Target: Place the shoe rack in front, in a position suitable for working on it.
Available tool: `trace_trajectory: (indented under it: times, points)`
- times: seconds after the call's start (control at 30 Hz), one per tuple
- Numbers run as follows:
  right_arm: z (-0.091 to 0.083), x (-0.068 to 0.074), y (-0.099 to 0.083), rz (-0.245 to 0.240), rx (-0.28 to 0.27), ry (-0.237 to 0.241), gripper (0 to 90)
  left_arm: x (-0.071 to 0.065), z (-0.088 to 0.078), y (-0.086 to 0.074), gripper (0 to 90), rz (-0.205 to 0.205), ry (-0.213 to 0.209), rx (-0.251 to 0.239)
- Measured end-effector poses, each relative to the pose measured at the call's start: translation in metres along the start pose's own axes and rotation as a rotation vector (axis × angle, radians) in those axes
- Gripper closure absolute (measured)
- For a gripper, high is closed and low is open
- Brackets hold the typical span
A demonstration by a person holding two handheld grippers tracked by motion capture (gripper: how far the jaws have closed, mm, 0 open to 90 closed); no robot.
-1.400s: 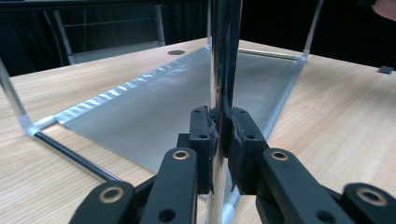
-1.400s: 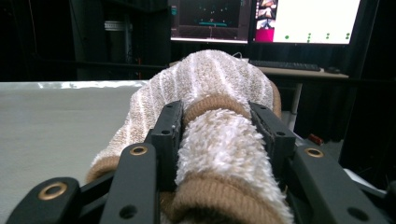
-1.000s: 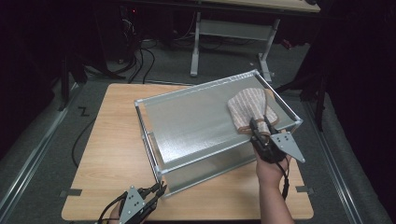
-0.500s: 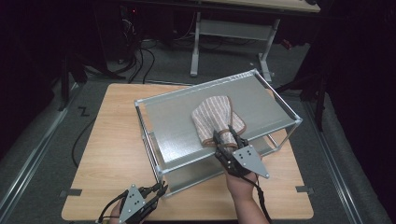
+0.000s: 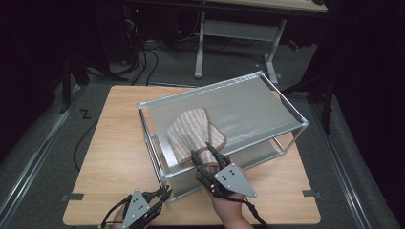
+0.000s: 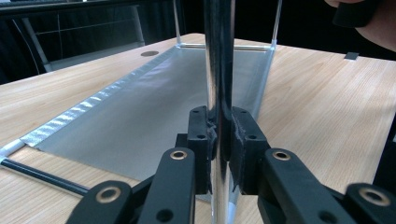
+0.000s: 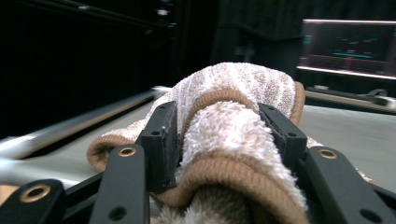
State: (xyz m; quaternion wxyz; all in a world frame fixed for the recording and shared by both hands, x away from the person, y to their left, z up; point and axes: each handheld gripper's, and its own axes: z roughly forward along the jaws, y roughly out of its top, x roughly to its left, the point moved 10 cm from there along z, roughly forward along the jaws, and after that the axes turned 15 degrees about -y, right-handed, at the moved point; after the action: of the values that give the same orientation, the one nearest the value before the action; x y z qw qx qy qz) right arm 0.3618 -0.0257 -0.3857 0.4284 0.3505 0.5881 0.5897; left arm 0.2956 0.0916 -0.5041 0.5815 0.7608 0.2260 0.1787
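Standing on a wooden table [image 5: 110, 157], the rack [image 5: 267, 119] has its post [image 6: 218, 70] clamped by left jaws, right jaws gripping towel [image 5: 193, 136].

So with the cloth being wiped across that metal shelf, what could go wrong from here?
1. The right claw grips only a bunched fold of the towel; dragging it across the shelf top may pull the fold out of the pads.
2. The left claw steadies the rack by one thin corner post; a hard wipe could twist or slide the rack on the table.
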Motion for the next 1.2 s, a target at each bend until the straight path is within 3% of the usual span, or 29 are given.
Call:
trace_trajectory:
  times: [0.2,0.3,0.63,0.83,1.2]
  points:
    - [-0.006,0.037,0.003,-0.016,-0.003,0.08,52.2,0.0,0.0,0.0,79.1,0.005,0.0,0.003]
    - [-0.006,0.045,0.004,-0.008,-0.008,0.097,52.4,0.0,0.0,0.0,79.1,0.005,0.001,0.003]
    - [-0.002,0.033,0.001,-0.034,-0.001,0.05,52.6,0.0,0.0,0.0,79.4,-0.006,-0.001,0.003]
    - [0.004,0.003,-0.002,-0.04,0.016,-0.019,52.3,0.0,0.0,-0.001,79.6,-0.009,-0.001,0.004]
    - [0.016,-0.093,-0.011,-0.027,0.053,-0.213,52.1,-0.001,-0.001,0.0,79.9,-0.017,0.005,0.001]
